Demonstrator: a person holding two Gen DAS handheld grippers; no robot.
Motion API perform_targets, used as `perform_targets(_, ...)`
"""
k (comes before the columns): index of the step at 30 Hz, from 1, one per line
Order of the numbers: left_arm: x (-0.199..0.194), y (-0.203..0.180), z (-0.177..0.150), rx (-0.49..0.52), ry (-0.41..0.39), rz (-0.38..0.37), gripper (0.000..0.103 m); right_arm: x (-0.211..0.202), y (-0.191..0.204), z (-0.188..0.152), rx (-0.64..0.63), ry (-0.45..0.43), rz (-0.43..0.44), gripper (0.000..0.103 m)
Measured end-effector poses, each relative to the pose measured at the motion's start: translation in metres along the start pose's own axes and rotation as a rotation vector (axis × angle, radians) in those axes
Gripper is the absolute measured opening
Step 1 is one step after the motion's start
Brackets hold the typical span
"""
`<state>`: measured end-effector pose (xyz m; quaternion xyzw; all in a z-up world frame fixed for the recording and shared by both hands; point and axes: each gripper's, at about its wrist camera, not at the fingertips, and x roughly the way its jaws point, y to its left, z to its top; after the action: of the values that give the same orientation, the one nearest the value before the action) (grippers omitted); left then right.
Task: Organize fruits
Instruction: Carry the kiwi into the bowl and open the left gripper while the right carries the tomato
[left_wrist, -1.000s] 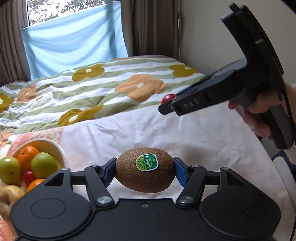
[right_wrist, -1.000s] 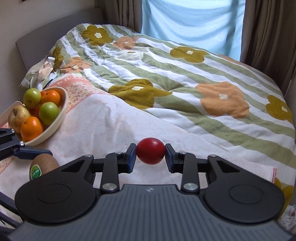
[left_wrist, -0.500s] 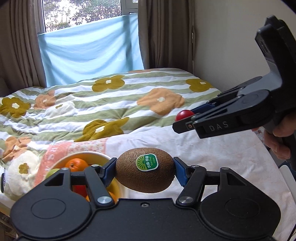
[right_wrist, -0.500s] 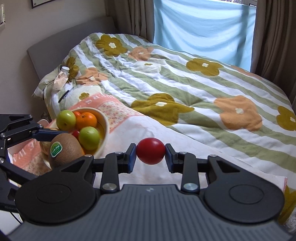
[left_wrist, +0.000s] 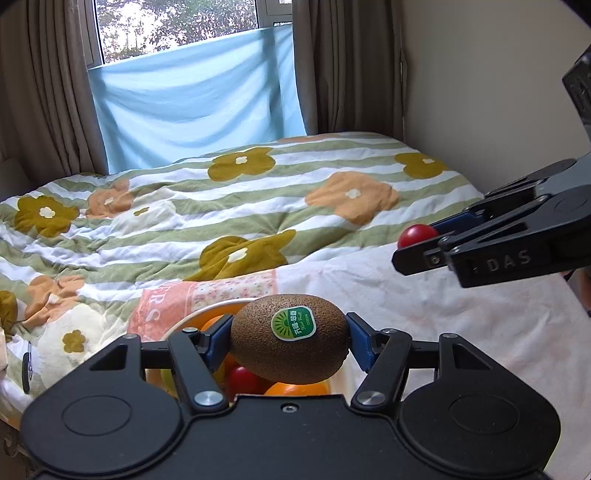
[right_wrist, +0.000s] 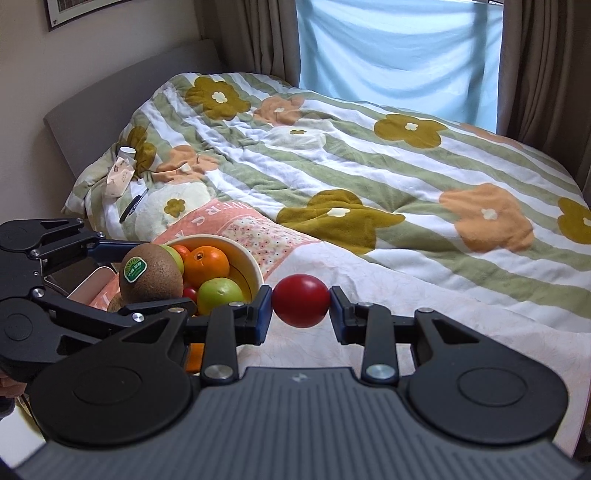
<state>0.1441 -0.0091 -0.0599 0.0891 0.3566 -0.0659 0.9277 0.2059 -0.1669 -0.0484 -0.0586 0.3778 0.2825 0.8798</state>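
Observation:
My left gripper (left_wrist: 290, 341) is shut on a brown kiwi (left_wrist: 290, 343) with a green sticker, held right above the cream fruit bowl (left_wrist: 192, 317). The kiwi (right_wrist: 150, 273) and bowl (right_wrist: 245, 260) also show in the right wrist view. The bowl holds an orange (right_wrist: 207, 264), a green fruit (right_wrist: 219, 295) and a small red fruit (left_wrist: 242, 380). My right gripper (right_wrist: 301, 306) is shut on a small red tomato (right_wrist: 301, 306), held above the white cloth just right of the bowl. The tomato (left_wrist: 417, 236) shows at the right in the left wrist view.
The bowl stands on a pink patterned cloth (right_wrist: 258, 232) at the bed's edge. A white cloth (left_wrist: 424, 306) covers the near bed. A flowered striped quilt (right_wrist: 369, 166) lies beyond. A bottle and packet (right_wrist: 120, 173) lie by the grey headboard (right_wrist: 110, 107).
My left gripper has carried the kiwi leftward until it hangs over the bowl. My right gripper has followed with the tomato and is closer to the bowl.

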Motion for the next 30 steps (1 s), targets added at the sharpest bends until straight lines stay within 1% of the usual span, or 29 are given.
perform_targets(5,0.016,0.011,-0.012,0.024,0.020,0.008,0.069,0.012,0.007,-0.003,0.026,0.013,-0.011,0.048)
perform_targets(12,0.033,0.016,-0.023,0.053,0.039,0.012,0.069,0.024,0.015,-0.009,0.049,0.033,-0.027,0.048)
perform_targets(15,0.035,0.014,-0.025,0.070,0.028,0.009,0.070,0.026,0.016,-0.011,0.054,0.037,-0.032,0.048)
perform_targets(16,0.033,0.014,-0.025,0.071,0.019,0.005,0.071,0.026,0.016,-0.011,0.055,0.037,-0.034,0.048)
perform_targets(18,0.028,0.014,-0.024,0.067,-0.005,-0.007,0.080,0.026,0.017,-0.011,0.058,0.036,-0.037,0.048)
perform_targets(19,0.026,0.015,-0.023,0.062,-0.013,-0.016,0.087,0.025,0.017,-0.010,0.059,0.035,-0.038,0.048)
perform_targets(20,0.024,0.016,-0.022,0.056,-0.020,-0.023,0.090,0.025,0.017,-0.010,0.060,0.034,-0.038,0.048)
perform_targets(25,0.009,0.020,-0.022,0.023,-0.033,-0.034,0.095,0.020,0.021,-0.005,0.055,0.027,-0.031,0.048)
perform_targets(30,-0.008,0.028,-0.025,-0.043,-0.042,-0.019,0.095,0.020,0.028,0.001,0.037,0.027,-0.013,0.048)
